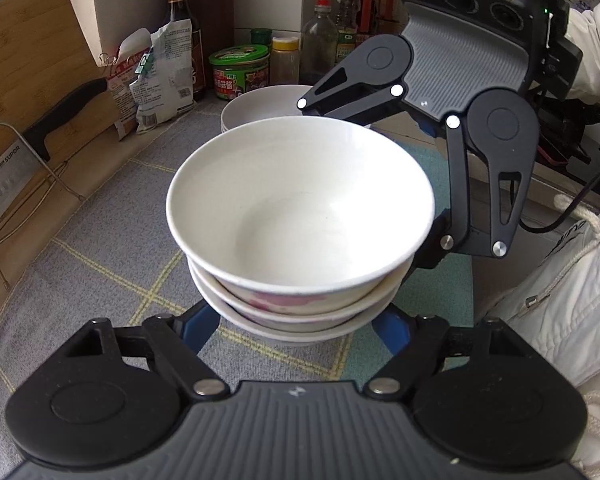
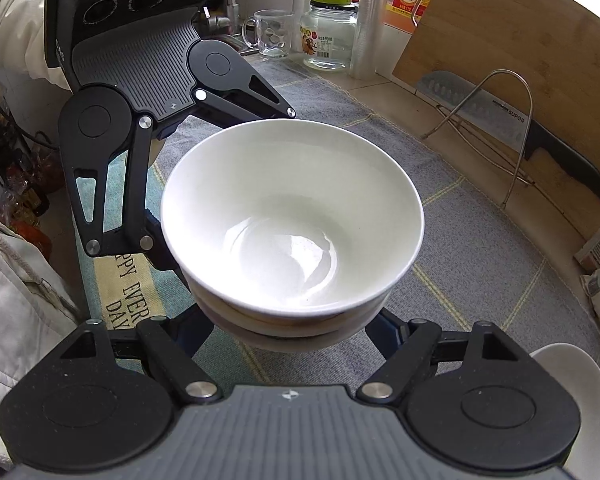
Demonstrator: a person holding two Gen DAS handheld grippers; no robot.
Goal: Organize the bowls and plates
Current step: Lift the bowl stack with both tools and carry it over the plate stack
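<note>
2 tongs grip bowl stack (image 1: 300, 240) | left tongs (image 1: 296, 330) near side | right tongs (image 2: 292, 330) opposite

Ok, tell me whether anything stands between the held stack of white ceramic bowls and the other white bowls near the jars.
Nothing loose shows between the stack of white ceramic bowls and the other white bowls; only the right gripper, gripping the stack's far side, reaches across that gap.

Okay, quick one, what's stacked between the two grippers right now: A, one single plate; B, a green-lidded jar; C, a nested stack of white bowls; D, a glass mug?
C: the left gripper and the right gripper each straddle the stack of white bowls, several rims nested under the top one.
</note>
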